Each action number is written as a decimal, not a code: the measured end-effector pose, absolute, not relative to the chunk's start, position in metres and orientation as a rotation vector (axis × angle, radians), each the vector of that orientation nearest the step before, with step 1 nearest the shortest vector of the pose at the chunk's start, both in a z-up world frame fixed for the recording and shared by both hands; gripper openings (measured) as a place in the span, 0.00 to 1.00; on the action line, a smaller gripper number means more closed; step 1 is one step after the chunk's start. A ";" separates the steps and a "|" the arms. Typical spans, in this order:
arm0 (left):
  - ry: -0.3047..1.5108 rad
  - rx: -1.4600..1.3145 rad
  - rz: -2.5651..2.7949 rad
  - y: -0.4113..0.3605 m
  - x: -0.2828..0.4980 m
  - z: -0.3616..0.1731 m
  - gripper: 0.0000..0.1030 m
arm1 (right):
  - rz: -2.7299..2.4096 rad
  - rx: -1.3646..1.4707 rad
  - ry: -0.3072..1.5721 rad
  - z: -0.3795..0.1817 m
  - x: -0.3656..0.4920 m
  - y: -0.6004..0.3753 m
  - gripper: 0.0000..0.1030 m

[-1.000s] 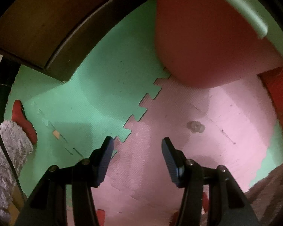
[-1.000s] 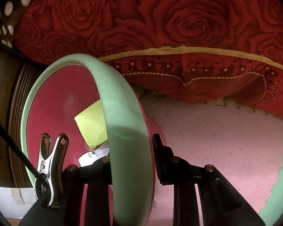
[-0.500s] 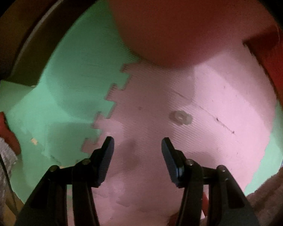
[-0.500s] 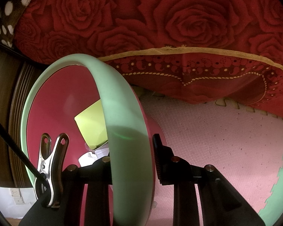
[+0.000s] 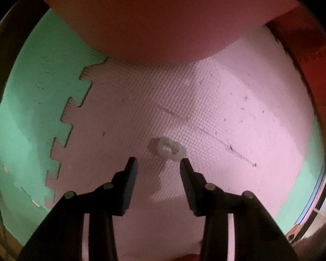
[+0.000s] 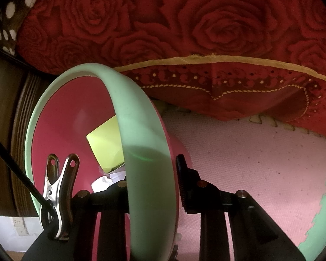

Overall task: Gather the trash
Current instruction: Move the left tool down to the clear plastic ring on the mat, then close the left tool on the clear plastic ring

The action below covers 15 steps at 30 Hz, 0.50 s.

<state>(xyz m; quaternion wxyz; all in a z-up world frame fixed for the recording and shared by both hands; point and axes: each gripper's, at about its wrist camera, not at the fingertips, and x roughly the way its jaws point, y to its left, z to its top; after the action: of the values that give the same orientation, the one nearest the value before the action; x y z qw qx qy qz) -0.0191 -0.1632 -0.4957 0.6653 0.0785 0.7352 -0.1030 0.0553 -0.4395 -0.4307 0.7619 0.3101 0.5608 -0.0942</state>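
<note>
A small crumpled scrap of clear plastic [image 5: 171,150] lies on the pink foam mat [image 5: 228,100]. My left gripper [image 5: 158,161] points straight down just short of it. Its jaws are closing, the scrap sits by the right fingertip [image 5: 184,163], and neither pad presses on it. The red bin [image 5: 158,21] fills the top of the left wrist view. My right gripper [image 6: 151,171] is shut on the bin's mint-green rim [image 6: 145,152], one finger inside and one outside. Inside the bin lie a yellow-green paper [image 6: 106,145] and white crumpled paper [image 6: 102,181].
A green foam mat [image 5: 39,100] interlocks with the pink one on the left. A red rose-patterned bedspread [image 6: 206,32] hangs over the mat behind the bin. Dark wooden furniture [image 6: 2,130] stands at left. A metal clip [image 6: 58,195] holds a black cable on the right gripper.
My left gripper has come down close over the pink mat, bringing the clear scrap right up to its fingertips, and its jaws have narrowed. The right gripper and bin have not moved.
</note>
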 end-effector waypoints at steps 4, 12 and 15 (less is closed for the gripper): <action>1.669 0.156 -0.230 -0.171 -0.016 -0.501 0.41 | -0.200 0.675 1.219 -0.432 0.056 -0.441 0.27; 1.696 0.179 -0.187 -0.187 -0.010 -0.517 0.41 | -0.199 0.677 1.219 -0.433 0.056 -0.442 0.27; 1.705 0.178 -0.162 -0.193 -0.008 -0.522 0.41 | -0.198 0.677 1.218 -0.433 0.056 -0.442 0.27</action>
<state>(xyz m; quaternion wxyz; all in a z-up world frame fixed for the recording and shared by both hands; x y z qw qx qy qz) -0.0082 -0.1929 -0.5219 0.6518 0.0786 0.7509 -0.0715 0.0559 -0.4417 -0.4331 0.7622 0.3113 0.5601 -0.0912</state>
